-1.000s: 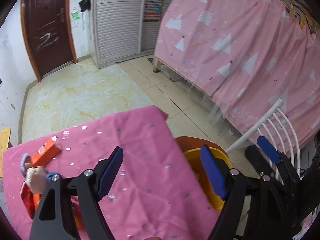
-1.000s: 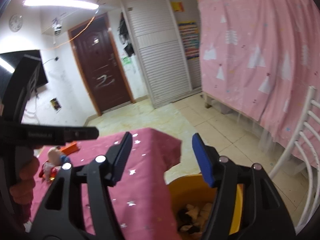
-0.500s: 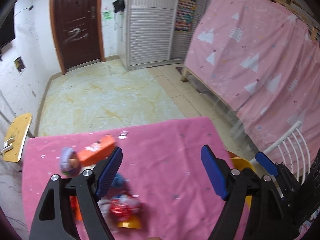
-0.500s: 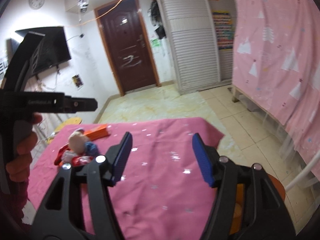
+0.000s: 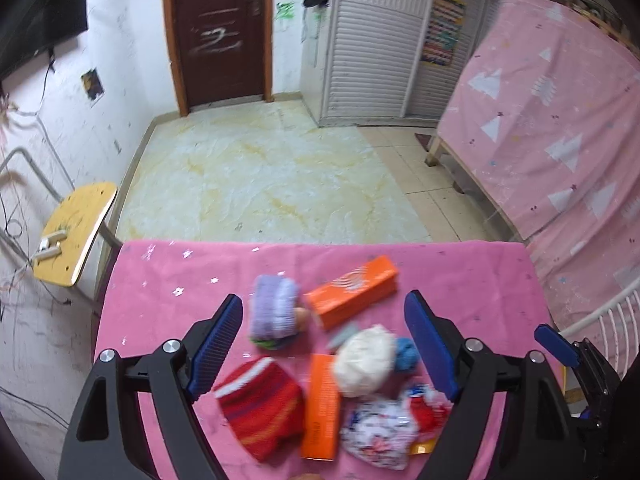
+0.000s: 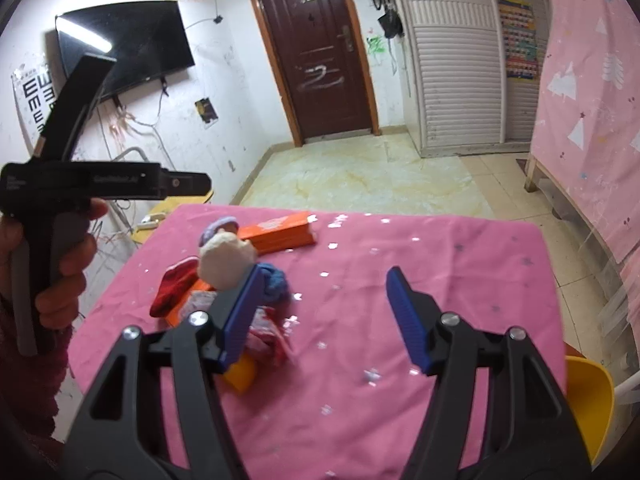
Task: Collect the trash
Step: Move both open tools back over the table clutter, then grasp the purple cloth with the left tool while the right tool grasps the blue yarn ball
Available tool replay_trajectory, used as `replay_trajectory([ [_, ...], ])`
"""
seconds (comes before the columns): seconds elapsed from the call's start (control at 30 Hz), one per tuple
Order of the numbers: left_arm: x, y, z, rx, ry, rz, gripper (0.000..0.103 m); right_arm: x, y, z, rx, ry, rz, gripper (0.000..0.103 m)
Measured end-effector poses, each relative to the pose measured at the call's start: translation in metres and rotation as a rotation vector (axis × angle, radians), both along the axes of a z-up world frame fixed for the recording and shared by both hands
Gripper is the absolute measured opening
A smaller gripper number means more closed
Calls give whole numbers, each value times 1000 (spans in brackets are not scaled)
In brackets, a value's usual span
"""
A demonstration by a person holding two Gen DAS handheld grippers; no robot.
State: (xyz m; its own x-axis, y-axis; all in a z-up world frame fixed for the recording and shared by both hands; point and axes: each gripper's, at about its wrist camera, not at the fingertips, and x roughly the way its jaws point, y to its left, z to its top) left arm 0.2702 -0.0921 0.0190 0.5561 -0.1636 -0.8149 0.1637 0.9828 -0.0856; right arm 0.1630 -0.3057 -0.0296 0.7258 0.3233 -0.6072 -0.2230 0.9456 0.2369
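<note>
A heap of items lies on the pink tablecloth: an orange box, a second orange box, a crumpled white wad, a red knit piece, a purple knit piece, a blue knit bit and a patterned wrapper. My left gripper is open and empty, above the heap. My right gripper is open and empty, right of the heap. The yellow bin stands off the table's right edge.
A yellow stool stands left of the table. A pink curtained bed and a white chair back are on the right. Tiled floor lies beyond the table's far edge. The left tool's handle shows in the right wrist view.
Both grippers swung left from the yellow bin toward the heap of items. The left gripper now hangs over the heap. Both stayed open and empty.
</note>
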Motion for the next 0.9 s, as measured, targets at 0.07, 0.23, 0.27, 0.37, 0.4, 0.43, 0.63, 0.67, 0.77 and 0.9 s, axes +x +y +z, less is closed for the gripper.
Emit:
replay_trajectory([
  [0.07, 6, 11, -7, -8, 15, 10, 75, 5, 9, -2, -4, 14, 11, 62],
  [0.23, 22, 34, -33, -31, 61, 17, 75, 21, 31, -9, -29, 55, 33, 62],
  [0.27, 24, 32, -37, -32, 69, 19, 75, 25, 37, -11, -38, 62, 37, 62],
  [0.37, 34, 34, -55, -43, 105, 20, 75, 33, 52, -15, -64, 82, 55, 62],
  [0.4, 36, 34, -59, -46, 111, 18, 75, 33, 54, -16, -67, 86, 58, 62],
  [0.43, 37, 33, -62, -46, 116, 16, 75, 36, 56, -18, -73, 92, 63, 62],
  [0.63, 47, 34, -82, -73, 158, 1, 65, 49, 66, -29, -97, 131, 76, 62],
  [0.67, 48, 33, -84, -79, 167, -4, 64, 50, 66, -31, -97, 136, 77, 62],
  [0.77, 50, 29, -92, -85, 186, -17, 52, 56, 67, -35, -88, 154, 82, 62],
  [0.9, 50, 29, -95, -117, 190, -24, 36, 64, 64, -37, -53, 186, 84, 62],
])
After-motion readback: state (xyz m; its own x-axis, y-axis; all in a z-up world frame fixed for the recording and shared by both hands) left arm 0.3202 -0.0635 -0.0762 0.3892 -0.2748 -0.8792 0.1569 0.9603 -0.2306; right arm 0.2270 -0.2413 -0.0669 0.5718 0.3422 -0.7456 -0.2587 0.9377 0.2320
